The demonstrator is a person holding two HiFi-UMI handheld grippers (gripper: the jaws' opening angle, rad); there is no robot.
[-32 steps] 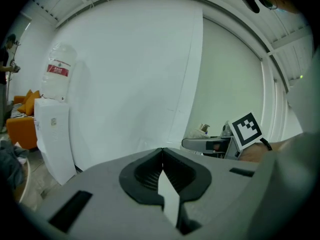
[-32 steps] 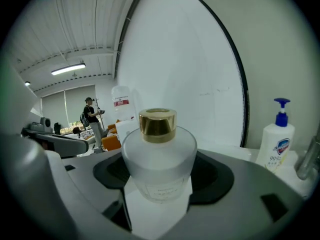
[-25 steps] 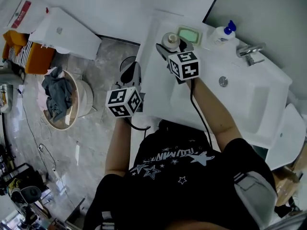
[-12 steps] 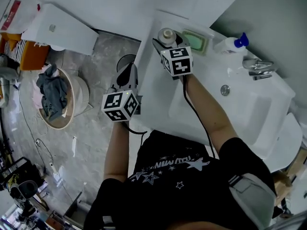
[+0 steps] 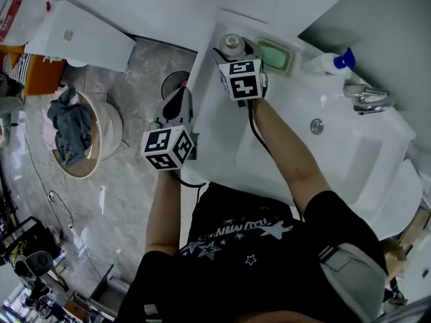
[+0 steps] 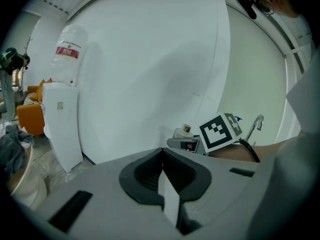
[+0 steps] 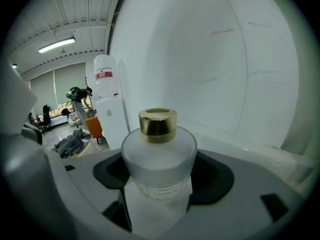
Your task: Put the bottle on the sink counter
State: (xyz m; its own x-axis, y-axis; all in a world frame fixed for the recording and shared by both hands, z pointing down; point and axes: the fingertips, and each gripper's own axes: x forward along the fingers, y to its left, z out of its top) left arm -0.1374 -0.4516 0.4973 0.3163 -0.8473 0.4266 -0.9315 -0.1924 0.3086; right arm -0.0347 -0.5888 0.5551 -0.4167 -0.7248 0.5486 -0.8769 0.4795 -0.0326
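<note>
A frosted glass bottle (image 5: 232, 44) with a gold cap (image 7: 158, 125) is held upright between the jaws of my right gripper (image 5: 233, 48), which is shut on it. It hangs at the far left corner of the white sink counter (image 5: 215, 126); whether its base touches the counter is hidden. In the right gripper view the bottle (image 7: 159, 159) fills the centre, in front of the white wall. My left gripper (image 5: 177, 98) is shut and empty, off the counter's left edge above the floor. Its view shows the closed jaws (image 6: 162, 171) and, beyond them, the right gripper's marker cube (image 6: 220, 131).
A green soap dish (image 5: 275, 54), a pump bottle with a blue top (image 5: 330, 62) and a faucet (image 5: 367, 99) stand along the counter's back. The basin (image 5: 337, 160) lies to the right. On the floor are a black bin (image 5: 174, 85), a laundry basket (image 5: 74, 130) and a water dispenser (image 5: 74, 42).
My right gripper has carried the bottle farther back and left, away from the soap dish toward the counter's corner. The left gripper has stayed about where it was.
</note>
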